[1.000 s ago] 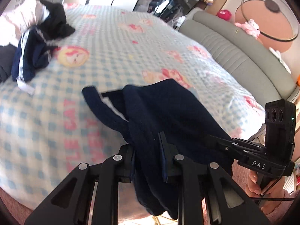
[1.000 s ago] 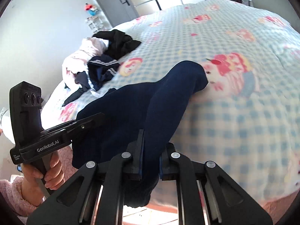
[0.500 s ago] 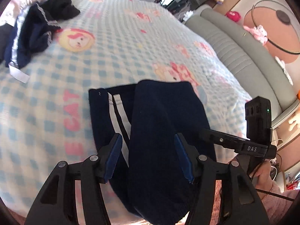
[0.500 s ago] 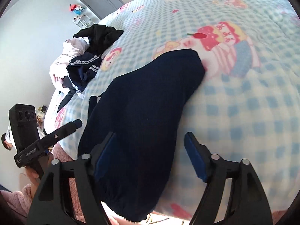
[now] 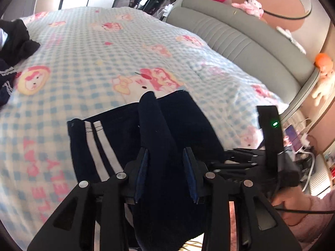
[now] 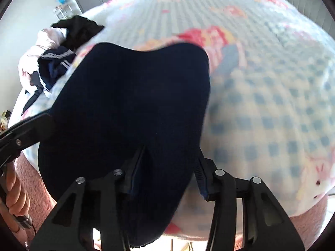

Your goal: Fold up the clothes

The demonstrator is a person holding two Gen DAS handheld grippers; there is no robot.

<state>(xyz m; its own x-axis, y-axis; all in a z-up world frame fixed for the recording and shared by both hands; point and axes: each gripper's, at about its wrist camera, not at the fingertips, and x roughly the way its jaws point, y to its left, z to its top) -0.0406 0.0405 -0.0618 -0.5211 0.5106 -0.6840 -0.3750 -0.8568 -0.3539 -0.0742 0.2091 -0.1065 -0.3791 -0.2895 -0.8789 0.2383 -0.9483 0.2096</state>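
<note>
Trousers (image 5: 167,138), navy with 2 white side stripes, lie at the near edge of a bed (image 5: 104,48) covered in a blue-checked cartoon quilt, their lower end hanging over the edge under both tools. A raised ridge of cloth runs away from the left gripper (image 5: 165,167), starting right between its fingertips; the stripes lie flat just to the left of its left finger. Its jaws are closing with that ridge between them, and both blue pads still show clear of the cloth.

In the right wrist view the same dark cloth bulges up ahead of the right gripper (image 6: 169,167). Its jaws are closing too, with a fold between them; the left pad touches the fold, the right pad sits at the cloth's edge, and whether it presses I cannot tell.

Each tool shows in the other's view, beside the trousers, held by a hand (image 5: 286,209) in a pink sleeve.

Far ahead and left of the left gripper, a heap of dark and pale clothes (image 6: 60,48) sits on the quilt. A grey headboard (image 5: 240,41) runs along the right.
</note>
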